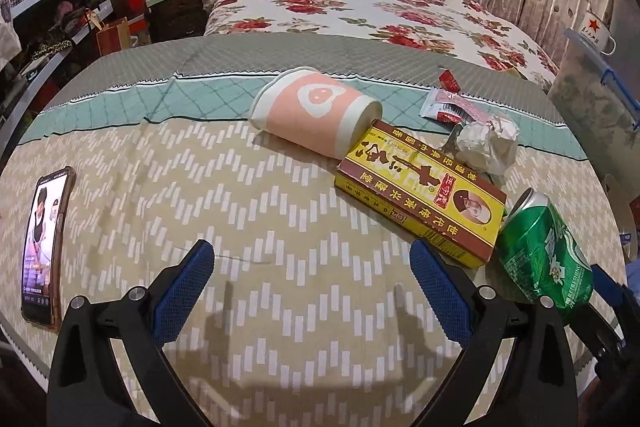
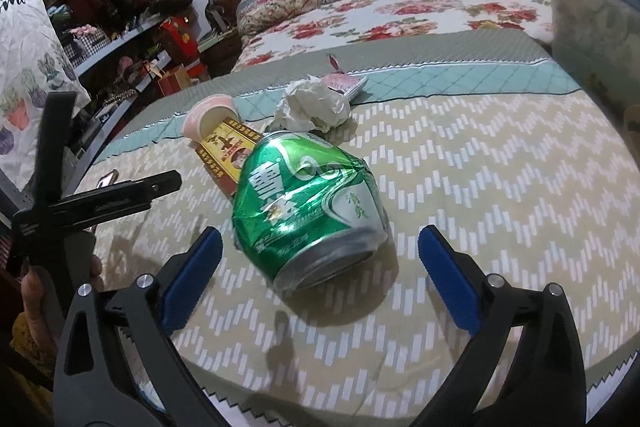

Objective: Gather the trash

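Nearest in the right wrist view is the right gripper (image 2: 320, 267), its 2 blue pads spread wide with nothing pressed between them. The crushed green can (image 2: 310, 211) lies on its side on the patterned cloth (image 2: 500, 187) just ahead of that gap, base end toward the pads, its long axis running away from the fingers and leaning slightly left. So this gripper looks the nearer one for the pick, and the likely move is a short advance until the pads straddle the can's dented sides.

The left gripper (image 1: 312, 283) is also spread apart and empty, over bare cloth left of the can.

Just beyond the can, touching or nearly so, lies the yellow box (image 1: 420, 203); farther on are the pink paper cup (image 1: 316, 113), the crumpled tissue (image 1: 486, 143) and the small red wrappers (image 1: 450, 105).
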Demonstrator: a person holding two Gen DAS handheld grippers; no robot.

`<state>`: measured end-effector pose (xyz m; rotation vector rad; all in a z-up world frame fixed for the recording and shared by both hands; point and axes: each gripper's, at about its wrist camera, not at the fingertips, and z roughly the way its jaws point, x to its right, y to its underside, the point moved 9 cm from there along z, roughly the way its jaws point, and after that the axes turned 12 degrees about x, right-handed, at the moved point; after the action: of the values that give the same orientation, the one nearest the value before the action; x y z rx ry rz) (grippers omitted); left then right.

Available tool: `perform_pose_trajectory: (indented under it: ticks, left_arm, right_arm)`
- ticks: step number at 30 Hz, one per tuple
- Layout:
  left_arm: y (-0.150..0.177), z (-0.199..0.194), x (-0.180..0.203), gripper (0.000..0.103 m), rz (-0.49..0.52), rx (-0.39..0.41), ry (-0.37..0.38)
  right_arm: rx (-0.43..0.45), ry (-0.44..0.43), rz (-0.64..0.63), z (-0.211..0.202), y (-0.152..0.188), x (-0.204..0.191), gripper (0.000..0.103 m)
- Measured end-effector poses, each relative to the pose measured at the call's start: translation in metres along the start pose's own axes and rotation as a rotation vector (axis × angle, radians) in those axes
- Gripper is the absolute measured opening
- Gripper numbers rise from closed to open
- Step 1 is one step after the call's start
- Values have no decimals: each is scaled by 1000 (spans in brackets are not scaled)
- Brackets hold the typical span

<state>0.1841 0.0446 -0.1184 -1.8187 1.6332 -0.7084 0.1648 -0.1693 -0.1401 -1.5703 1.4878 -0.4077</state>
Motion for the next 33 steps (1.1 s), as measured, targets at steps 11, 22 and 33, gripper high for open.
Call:
perform_pose_trajectory:
  ticks: [11, 22, 33]
  left_arm:
    - [-2, 10, -4, 94, -11, -13, -2]
    - [0, 20, -3, 94, -21, -30, 16]
    - [-1, 13, -25, 94, -61, -6, 9]
  right_arm:
    - [-52, 11, -71, 29, 4, -9, 91]
    - [-2, 155, 34, 10, -2, 42, 94]
    - [124, 50, -186, -6, -40, -25, 99]
